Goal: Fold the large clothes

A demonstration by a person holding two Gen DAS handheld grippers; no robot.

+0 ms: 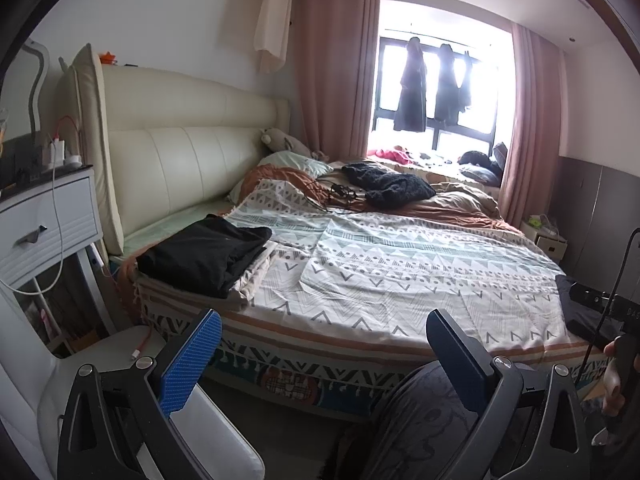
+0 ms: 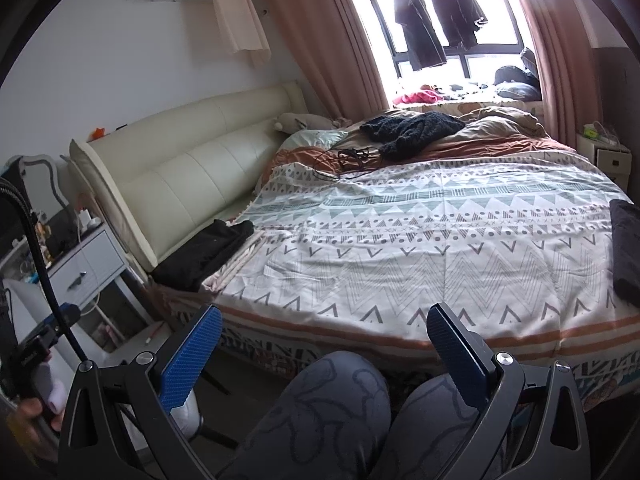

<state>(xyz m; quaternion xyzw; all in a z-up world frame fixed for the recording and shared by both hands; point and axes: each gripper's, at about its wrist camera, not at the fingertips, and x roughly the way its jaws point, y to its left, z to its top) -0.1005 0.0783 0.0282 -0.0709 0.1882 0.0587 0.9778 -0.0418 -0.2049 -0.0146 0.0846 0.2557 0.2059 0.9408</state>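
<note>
A bed with a patterned cover [image 1: 380, 264] fills both views [image 2: 400, 248]. A folded black garment [image 1: 204, 252] lies on a beige folded piece at the bed's near left corner; it also shows in the right wrist view [image 2: 204, 252]. A dark knitted garment [image 1: 388, 184] lies crumpled far up the bed [image 2: 412, 130]. Another dark cloth [image 2: 626, 248] lies at the bed's right edge [image 1: 576, 300]. My left gripper [image 1: 324, 344] is open and empty, short of the bed's foot. My right gripper [image 2: 324, 340] is open and empty, above the person's knees [image 2: 328, 412].
A white nightstand [image 1: 44, 224] with cables stands left of the cream headboard [image 1: 180, 152]. A white chair [image 1: 80, 368] is at the lower left. A tangle of black cable [image 1: 340, 194] lies on the bed. Dark coats [image 1: 428, 88] hang at the window. A small bedside cabinet [image 2: 608, 156] stands far right.
</note>
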